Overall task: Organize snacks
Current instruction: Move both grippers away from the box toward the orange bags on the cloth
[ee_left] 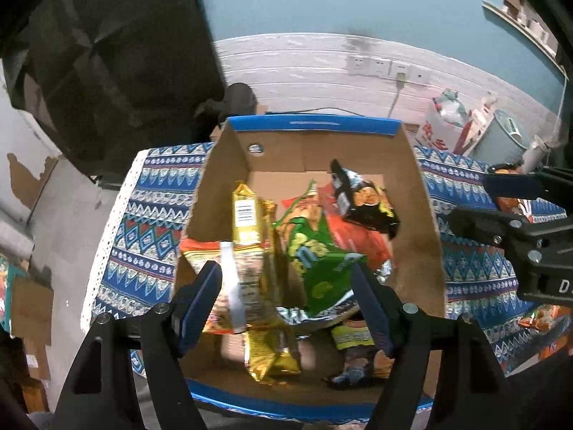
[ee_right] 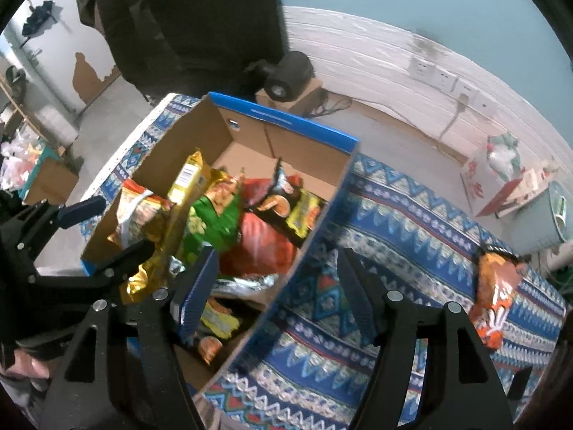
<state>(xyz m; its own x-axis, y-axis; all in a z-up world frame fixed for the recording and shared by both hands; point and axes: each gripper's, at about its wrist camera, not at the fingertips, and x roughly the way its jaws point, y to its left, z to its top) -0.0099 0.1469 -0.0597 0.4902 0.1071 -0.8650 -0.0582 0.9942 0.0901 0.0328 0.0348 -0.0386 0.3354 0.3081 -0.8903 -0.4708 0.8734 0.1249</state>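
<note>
A cardboard box with blue rims [ee_left: 419, 215] [ee_right: 322, 229] stands on the patterned tablecloth and holds several snack bags: a gold bag [ee_left: 247, 215], a green bag [ee_left: 315, 258], a black and orange bag [ee_left: 365, 200] and a red bag [ee_right: 265, 240]. My left gripper [ee_left: 286, 297] is open above the box's near half, with nothing between its fingers. My right gripper [ee_right: 279, 286] is open and empty, straddling the box's right wall. An orange snack bag [ee_right: 497, 294] lies on the cloth to the right, apart from both grippers.
The tablecloth [ee_right: 412, 222] covers the table; its lace edge [ee_left: 107, 229] is at the left. A black camera on a small carton [ee_right: 290, 75] sits behind the box. A white carton with items [ee_right: 501, 179] and wall sockets [ee_left: 379, 68] are at the back right.
</note>
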